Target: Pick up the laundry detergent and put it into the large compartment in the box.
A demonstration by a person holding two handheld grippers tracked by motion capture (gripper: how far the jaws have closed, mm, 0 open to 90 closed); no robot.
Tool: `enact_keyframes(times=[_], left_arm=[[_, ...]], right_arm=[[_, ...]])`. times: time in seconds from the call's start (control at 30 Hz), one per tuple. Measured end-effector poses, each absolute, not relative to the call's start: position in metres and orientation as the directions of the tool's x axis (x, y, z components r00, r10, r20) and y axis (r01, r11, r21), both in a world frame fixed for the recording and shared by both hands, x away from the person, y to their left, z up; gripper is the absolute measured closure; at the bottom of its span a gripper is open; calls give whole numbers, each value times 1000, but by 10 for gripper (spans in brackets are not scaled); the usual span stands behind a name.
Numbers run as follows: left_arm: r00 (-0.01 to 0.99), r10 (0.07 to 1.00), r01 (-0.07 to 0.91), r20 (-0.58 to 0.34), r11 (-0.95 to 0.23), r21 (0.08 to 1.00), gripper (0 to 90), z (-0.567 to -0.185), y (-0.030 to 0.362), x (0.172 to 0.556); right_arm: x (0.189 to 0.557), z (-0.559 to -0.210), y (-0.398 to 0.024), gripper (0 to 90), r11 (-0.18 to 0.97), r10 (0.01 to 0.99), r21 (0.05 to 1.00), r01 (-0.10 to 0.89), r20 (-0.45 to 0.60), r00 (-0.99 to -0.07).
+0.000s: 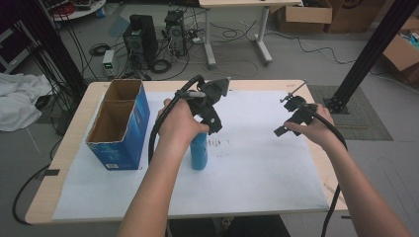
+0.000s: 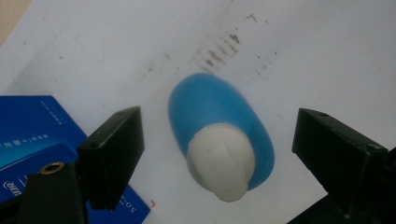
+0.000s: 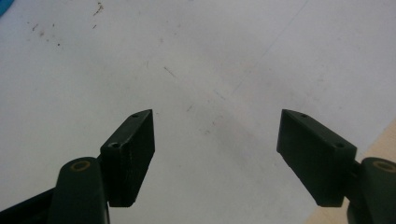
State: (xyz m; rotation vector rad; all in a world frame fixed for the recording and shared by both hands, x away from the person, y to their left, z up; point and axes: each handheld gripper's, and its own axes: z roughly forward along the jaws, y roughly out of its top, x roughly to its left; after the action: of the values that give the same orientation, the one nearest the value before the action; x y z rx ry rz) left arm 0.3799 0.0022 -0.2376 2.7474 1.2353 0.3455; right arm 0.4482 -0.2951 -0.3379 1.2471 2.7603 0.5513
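Standing upright on the white sheet (image 1: 257, 168) near the middle of the table (image 1: 74, 128), the blue bottle (image 2: 219, 126) with its white cap (image 2: 222, 163) sits directly below the left gripper (image 2: 217, 154), between the two spread jaws, neither of which touches it. A blue box (image 1: 118, 126), open at the top, stands just to the bottle's left. Well apart on the right, the right gripper (image 3: 215, 154) hangs over bare sheet, jaws wide and holding nothing.
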Motion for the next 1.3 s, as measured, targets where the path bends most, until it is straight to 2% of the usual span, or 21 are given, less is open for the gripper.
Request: enact_keyframes(times=[1.3], left_arm=[[498,861,852,107,-508,127,210,-268,2,389]], right_arm=[[447,-347,-293,279,617,726,353,703,90,-682]])
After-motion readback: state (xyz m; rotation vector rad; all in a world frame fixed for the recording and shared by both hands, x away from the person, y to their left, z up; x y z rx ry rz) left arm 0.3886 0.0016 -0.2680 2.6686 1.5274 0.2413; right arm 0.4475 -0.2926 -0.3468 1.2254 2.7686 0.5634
